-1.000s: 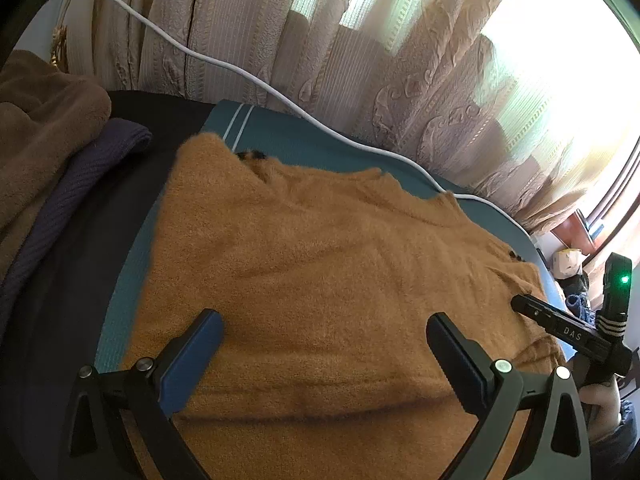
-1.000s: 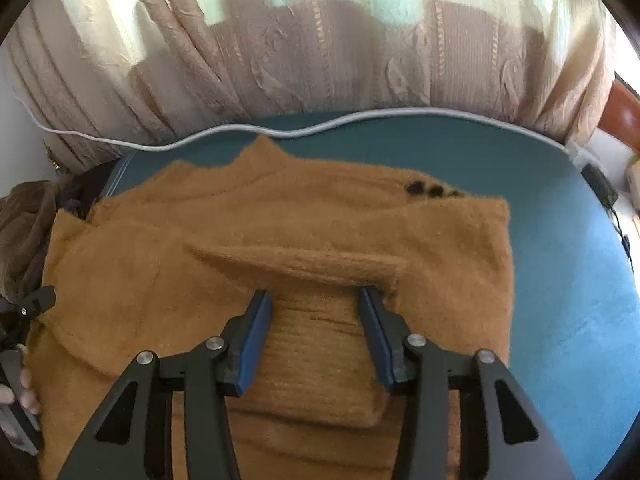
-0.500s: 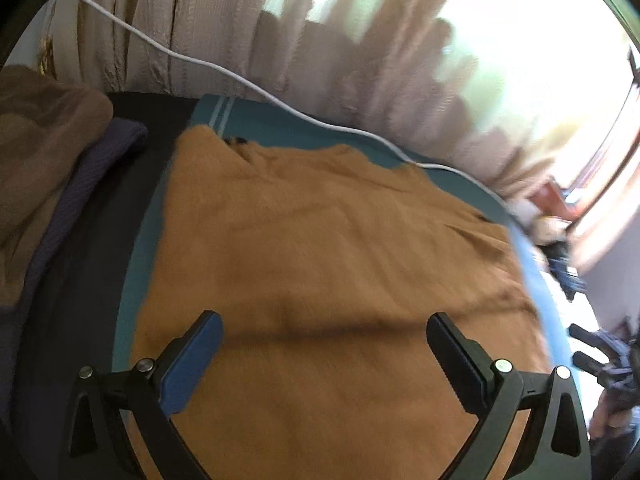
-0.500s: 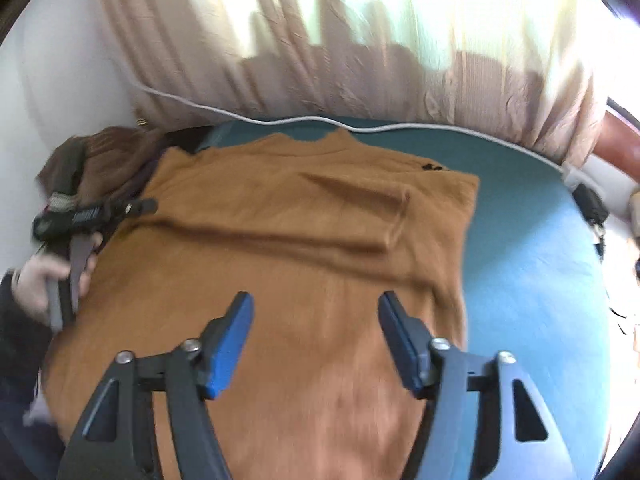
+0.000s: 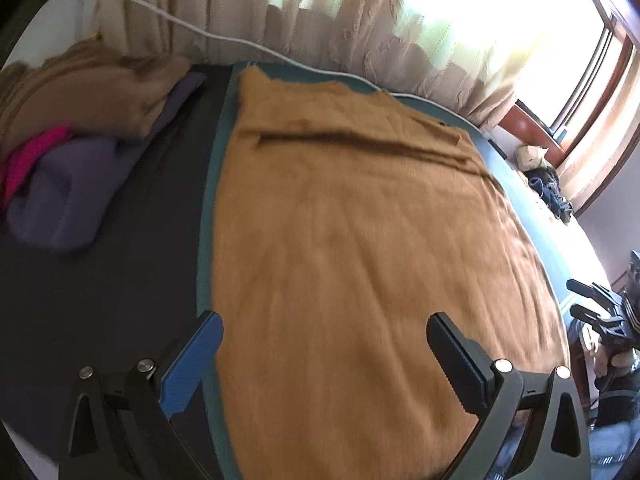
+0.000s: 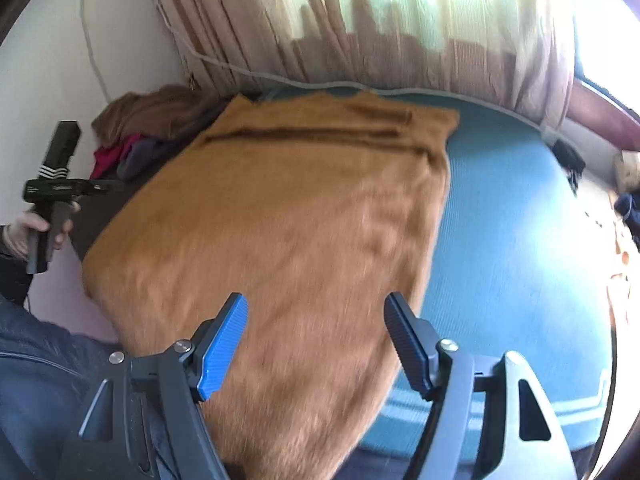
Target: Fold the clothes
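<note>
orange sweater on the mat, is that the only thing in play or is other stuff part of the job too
In play:
orange sweater
left gripper, open
right gripper, open

Just lying about:
pile of clothes
white cable
curtain
teal mat

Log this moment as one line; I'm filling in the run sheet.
task: fold clothes | left gripper: open, empty | right gripper: open, empty | brown sweater: flat on teal mat, sleeves folded in

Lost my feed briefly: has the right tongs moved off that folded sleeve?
Yes. The right tongs pulled back toward the sweater hem, away from the curtain; the folded sleeve now lies far ahead.
</note>
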The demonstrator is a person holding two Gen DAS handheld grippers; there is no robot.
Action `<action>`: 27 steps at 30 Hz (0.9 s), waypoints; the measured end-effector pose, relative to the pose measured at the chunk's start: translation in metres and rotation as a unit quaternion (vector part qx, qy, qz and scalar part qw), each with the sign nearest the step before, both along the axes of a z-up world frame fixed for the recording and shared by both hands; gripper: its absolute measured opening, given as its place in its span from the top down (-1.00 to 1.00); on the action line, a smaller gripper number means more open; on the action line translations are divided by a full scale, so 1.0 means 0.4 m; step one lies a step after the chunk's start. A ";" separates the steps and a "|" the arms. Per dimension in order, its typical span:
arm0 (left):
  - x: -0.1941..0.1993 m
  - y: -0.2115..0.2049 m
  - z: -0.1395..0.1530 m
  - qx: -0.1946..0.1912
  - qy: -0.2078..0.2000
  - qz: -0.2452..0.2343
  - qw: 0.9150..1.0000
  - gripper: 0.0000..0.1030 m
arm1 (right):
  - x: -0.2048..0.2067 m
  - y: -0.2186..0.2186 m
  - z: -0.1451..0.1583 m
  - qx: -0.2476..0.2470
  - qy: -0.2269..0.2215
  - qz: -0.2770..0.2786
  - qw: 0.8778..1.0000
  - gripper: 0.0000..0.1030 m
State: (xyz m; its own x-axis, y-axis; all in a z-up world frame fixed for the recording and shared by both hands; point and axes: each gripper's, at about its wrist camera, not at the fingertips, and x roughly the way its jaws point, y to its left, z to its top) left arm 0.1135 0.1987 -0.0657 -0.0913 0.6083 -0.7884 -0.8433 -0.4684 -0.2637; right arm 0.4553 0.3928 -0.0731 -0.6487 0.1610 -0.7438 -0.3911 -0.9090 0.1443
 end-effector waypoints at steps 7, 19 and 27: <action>0.051 -0.146 -0.009 0.006 -0.018 0.026 0.999 -1.00 | 0.063 -0.014 -0.036 -0.024 0.004 -0.027 0.999 -0.45; 0.111 -0.211 -0.062 0.014 -0.083 0.003 0.996 -1.00 | 0.090 -0.032 -0.073 -0.046 0.006 -0.042 0.998 -0.45; 0.108 -0.195 -0.070 0.017 -0.101 0.008 0.995 -1.00 | 0.091 -0.036 -0.086 -0.068 0.009 -0.043 0.997 -0.47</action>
